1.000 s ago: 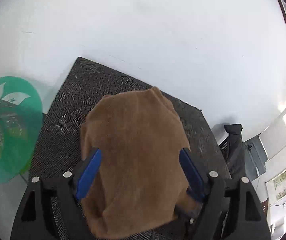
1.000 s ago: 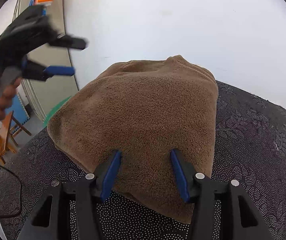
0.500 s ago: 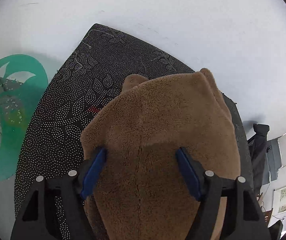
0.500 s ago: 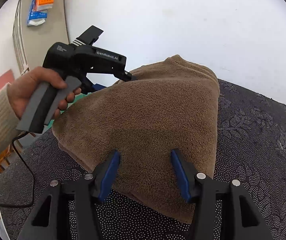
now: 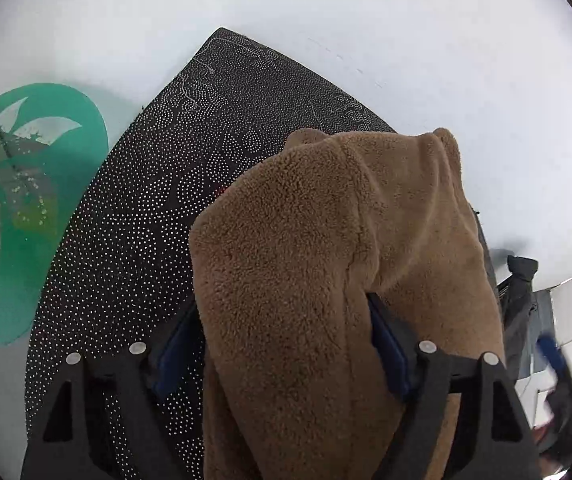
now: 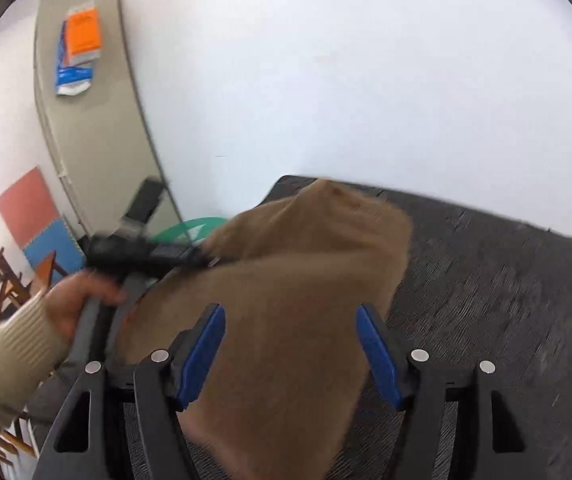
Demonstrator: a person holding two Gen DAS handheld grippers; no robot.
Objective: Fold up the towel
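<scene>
Brown towel (image 5: 325, 280) bunched on black dotted mat (image 5: 146, 220), mat flat on white worktop (image 5: 365, 20). Left gripper (image 5: 286, 344) low over the mat, blue fingers (image 5: 174, 348) spread wide on either side of a thick fold of towel; left pad half hidden behind the pile, right pad pressed into a crease; no telling whether cloth is pinched. Green disc (image 5: 34, 200) beside the mat at left, on the worktop.

Right gripper (image 6: 289, 348) above the towel (image 6: 293, 300), view motion-blurred. Its fingers (image 6: 202, 352) wide apart, towel between them, no clear contact with either pad. Left gripper (image 6: 202, 258) at the towel's far left edge, tips lost in cloth, held by hand (image 6: 74, 304) in ribbed cream sleeve (image 6: 10, 360). Mat (image 6: 505, 280) bare to the right.
</scene>
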